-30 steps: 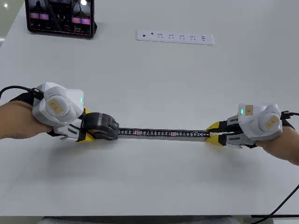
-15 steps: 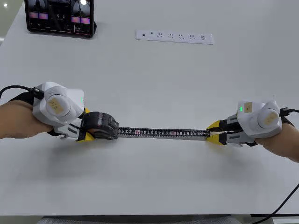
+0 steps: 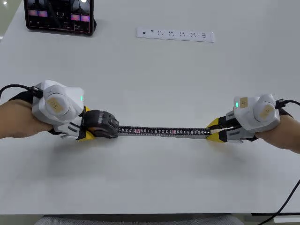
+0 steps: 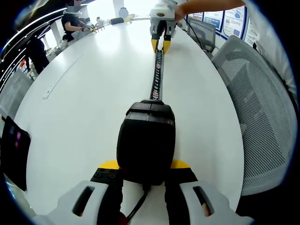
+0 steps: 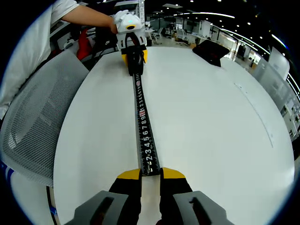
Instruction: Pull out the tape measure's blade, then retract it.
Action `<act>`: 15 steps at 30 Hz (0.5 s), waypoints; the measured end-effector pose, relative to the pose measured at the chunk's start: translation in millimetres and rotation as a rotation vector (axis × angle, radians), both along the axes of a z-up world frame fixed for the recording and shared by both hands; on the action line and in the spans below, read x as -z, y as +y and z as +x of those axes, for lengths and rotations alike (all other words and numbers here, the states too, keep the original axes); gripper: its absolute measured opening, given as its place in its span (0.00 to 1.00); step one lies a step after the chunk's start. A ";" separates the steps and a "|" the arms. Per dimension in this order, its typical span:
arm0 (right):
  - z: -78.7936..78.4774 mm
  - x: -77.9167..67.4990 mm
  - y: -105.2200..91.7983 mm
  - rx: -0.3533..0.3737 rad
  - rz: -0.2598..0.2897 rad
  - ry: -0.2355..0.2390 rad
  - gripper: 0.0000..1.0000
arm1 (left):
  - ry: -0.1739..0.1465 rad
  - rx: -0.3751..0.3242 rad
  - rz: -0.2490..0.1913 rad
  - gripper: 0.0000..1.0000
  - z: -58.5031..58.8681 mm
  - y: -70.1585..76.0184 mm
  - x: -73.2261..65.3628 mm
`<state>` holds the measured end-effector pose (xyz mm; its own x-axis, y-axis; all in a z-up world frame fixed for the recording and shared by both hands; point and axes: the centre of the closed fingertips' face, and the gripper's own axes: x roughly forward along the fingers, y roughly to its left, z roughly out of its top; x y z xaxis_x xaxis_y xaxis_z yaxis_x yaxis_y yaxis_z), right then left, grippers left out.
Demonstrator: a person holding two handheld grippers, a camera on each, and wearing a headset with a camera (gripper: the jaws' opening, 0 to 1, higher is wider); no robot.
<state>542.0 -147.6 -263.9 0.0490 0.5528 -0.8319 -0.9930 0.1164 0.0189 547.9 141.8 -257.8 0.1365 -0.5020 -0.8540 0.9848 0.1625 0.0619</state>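
On the table [image 3: 154,84], the tape measure [image 3: 100,124] lies left, its blade [image 3: 164,131] stretching right; power strip [image 3: 175,35] and tablet [image 3: 59,16] behind.

An open-plan office: a long white worktable [image 3: 154,75], a grey mesh-backed office chair [image 4: 262,117], a white multi-socket power strip [image 3: 175,36] and bright ceiling strip lights [image 5: 211,14].

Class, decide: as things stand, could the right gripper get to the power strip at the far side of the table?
Probably not yet: the right gripper is shut on the blade. Once freed, bare table lies between it and the power strip.
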 end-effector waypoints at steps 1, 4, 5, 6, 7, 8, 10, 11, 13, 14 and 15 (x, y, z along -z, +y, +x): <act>-0.3 -0.1 -0.1 -0.002 -0.004 -0.002 0.11 | 0.003 -0.004 0.001 0.29 0.0 0.2 0.0; -1.0 -0.6 -0.3 0.001 -0.005 -0.003 0.11 | 0.002 -0.005 0.003 0.29 0.0 0.4 -0.3; -0.7 -0.7 -0.5 0.001 -0.007 -0.004 0.11 | 0.003 -0.007 0.003 0.29 0.0 0.5 -0.3; -0.6 -0.8 -0.6 0.001 -0.009 -0.004 0.11 | 0.002 -0.007 0.004 0.29 0.0 0.5 -0.4; -0.5 -0.8 -0.6 0.002 -0.010 -0.004 0.11 | 0.001 -0.007 0.004 0.29 0.0 0.6 -0.4; -0.2 -0.7 -0.7 0.001 -0.013 -0.005 0.11 | 0.001 -0.008 0.006 0.29 0.0 0.7 -0.5; -0.1 -0.8 -0.9 0.000 -0.014 -0.006 0.11 | 0.000 -0.009 0.008 0.29 -0.3 0.8 -0.8; -0.1 -0.8 -0.9 0.003 -0.013 -0.004 0.12 | -0.001 -0.008 0.008 0.29 -0.3 0.8 -0.9; 0.1 -0.9 -1.4 0.002 -0.016 -0.008 0.12 | 0.000 -0.010 0.007 0.29 -0.5 0.8 -1.3; 0.0 -1.1 -1.8 0.004 -0.017 -0.008 0.12 | 0.000 -0.011 0.006 0.29 -0.5 0.6 -1.4; -0.2 -1.1 -2.1 0.004 -0.017 -0.008 0.12 | -0.001 -0.009 0.007 0.29 -0.5 0.5 -1.5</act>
